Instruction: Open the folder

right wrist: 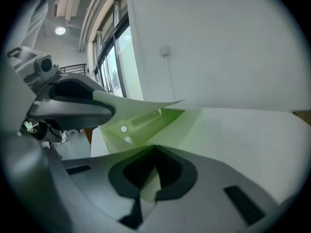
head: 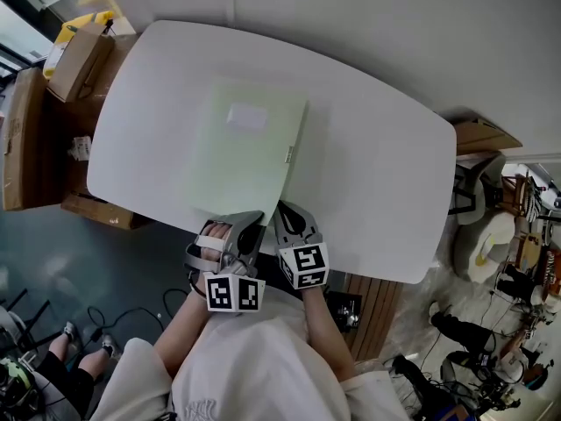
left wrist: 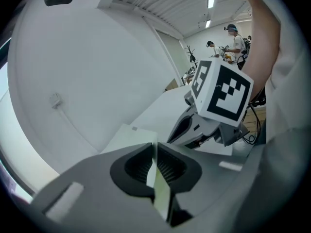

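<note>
A pale green folder with a white label lies on the white table, its near edge at the table's front. My left gripper is at the folder's near edge. In the left gripper view the left gripper is shut on a thin pale green cover edge. Close to its right, my right gripper is at the near right corner. In the right gripper view the right gripper is shut on a green sheet. There the upper cover is lifted a little, showing the folder's inside.
Cardboard boxes stand beyond the table's left end. A chair and clutter are at the right. A white wall runs behind the table. People stand far off in the room.
</note>
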